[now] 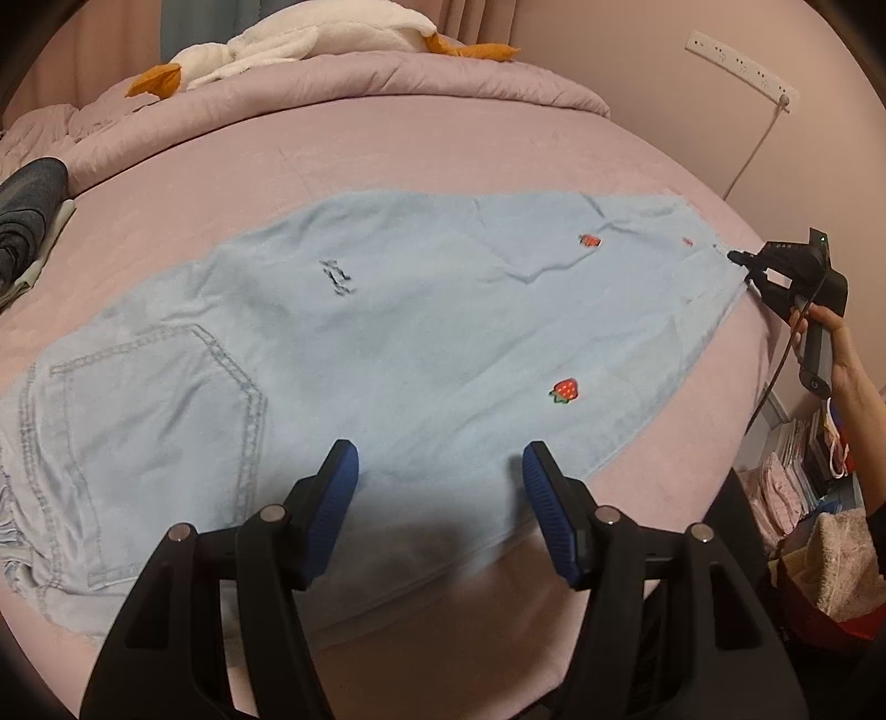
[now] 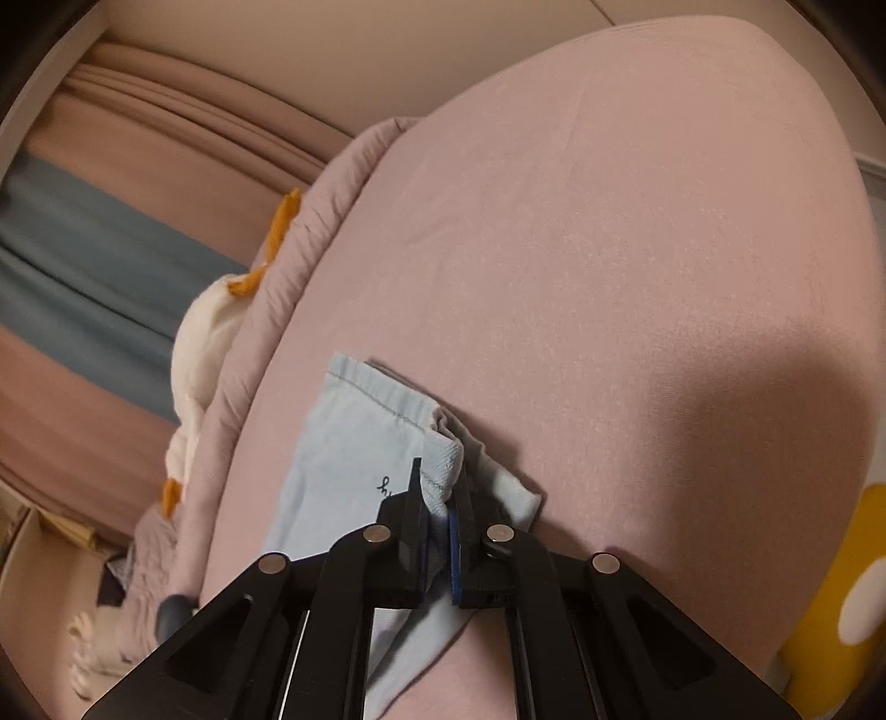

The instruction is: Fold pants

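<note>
Light blue denim pants (image 1: 398, 343) with strawberry patches lie folded lengthwise on the pink bed (image 1: 443, 144), back pocket at the left, leg hems at the far right. My left gripper (image 1: 440, 471) is open and empty, hovering over the pants' near edge at mid-leg. My right gripper (image 1: 745, 266) is at the hem end on the far right. In the right wrist view the right gripper (image 2: 440, 493) is shut on the bunched hem of the pants (image 2: 354, 443), pinching the layers between its blue pads.
A rolled pink quilt (image 1: 354, 83) and a white plush goose (image 1: 299, 39) lie at the back of the bed. Dark folded clothes (image 1: 27, 216) sit at the left edge. A power strip (image 1: 742, 66) hangs on the wall. Bags and clutter (image 1: 814, 498) stand beside the bed at the right.
</note>
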Demonstrator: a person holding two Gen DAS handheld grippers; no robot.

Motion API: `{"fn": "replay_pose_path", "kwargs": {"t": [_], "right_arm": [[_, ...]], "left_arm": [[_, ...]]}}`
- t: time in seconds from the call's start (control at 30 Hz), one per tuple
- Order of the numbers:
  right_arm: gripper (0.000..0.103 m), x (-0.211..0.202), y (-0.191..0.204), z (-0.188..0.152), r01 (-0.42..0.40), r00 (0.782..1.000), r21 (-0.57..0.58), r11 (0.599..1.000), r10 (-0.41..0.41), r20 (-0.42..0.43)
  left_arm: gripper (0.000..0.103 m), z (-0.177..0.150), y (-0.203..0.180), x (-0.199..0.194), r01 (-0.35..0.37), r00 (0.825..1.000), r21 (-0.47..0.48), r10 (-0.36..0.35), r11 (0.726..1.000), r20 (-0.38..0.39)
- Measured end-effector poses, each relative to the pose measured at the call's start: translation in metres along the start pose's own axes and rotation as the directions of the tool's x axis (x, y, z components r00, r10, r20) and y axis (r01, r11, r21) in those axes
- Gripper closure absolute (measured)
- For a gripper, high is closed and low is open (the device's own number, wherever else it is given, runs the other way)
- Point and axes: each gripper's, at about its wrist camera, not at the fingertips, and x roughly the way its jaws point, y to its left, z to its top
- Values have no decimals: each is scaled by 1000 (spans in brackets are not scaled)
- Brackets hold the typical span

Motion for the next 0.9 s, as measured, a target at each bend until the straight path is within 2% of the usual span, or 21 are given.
{"fn": "replay_pose_path", "kwargs": {"t": [0.03,0.1,0.13,0.17,0.2,0.23,0.3,0.37,0.4,0.47,0.53,0.57,0.6,0.63,0.73,0.83,0.87,0.9], "right_arm": [[97,-5,2,2,17,1000,2,1000,-17,6],[79,-22,19,4,121,990,-60,991,-116,85],[73,-31,32,4,185,976,-128,974,-167,136],[70,-36,48,1,217,970,-216,952,-184,161],[70,-38,59,-1,218,972,-286,933,-182,150],[70,-32,76,-6,204,978,-367,907,-175,111],[70,-14,108,-27,119,989,-515,849,-146,-11],[74,10,134,-58,9,979,-621,783,-132,-153],[77,20,144,-74,-14,970,-673,739,-154,-190],[78,28,153,-101,-30,953,-751,660,-207,-221],[78,28,146,-122,-26,935,-797,603,-268,-233],[78,26,136,-131,-20,925,-811,584,-297,-236],[80,21,126,-136,-21,927,-816,578,-294,-232],[81,12,118,-138,-22,940,-812,583,-264,-215],[84,-9,101,-129,-28,931,-798,601,-276,-241],[84,-8,111,-122,-12,912,-796,605,-319,-257],[84,-11,121,-120,-18,917,-798,603,-308,-254],[84,-11,134,-120,-60,925,-793,606,-266,-273]], "left_arm": [[41,3,1,-6,8,1000,-4,-8,1000,19],[41,10,2,-23,46,996,-22,-44,999,74],[39,15,4,-29,61,993,-32,-58,998,99],[33,21,5,-33,65,991,-40,-60,997,120],[31,28,5,-34,55,989,-48,-48,997,140],[31,35,3,-31,45,988,-52,-37,998,147],[31,48,-1,-14,48,992,-61,-41,997,117],[34,56,-9,11,43,998,-66,-39,997,51],[35,55,-15,21,32,999,-48,-31,998,21],[38,47,-26,33,5,1000,13,-4,1000,-11],[38,29,-31,42,-25,998,72,29,997,-57],[37,19,-30,43,-28,998,88,33,996,-56],[36,9,-29,37,-29,999,106,30,994,-15],[36,1,-28,32,-24,1000,121,24,992,1],[36,-9,-17,17,12,1000,114,-12,993,-1],[36,-6,-3,4,40,999,58,-39,997,-30],[36,-5,-1,-1,32,999,44,-31,999,-20],[36,-3,3,-5,20,1000,42,-20,999,-6]]}}
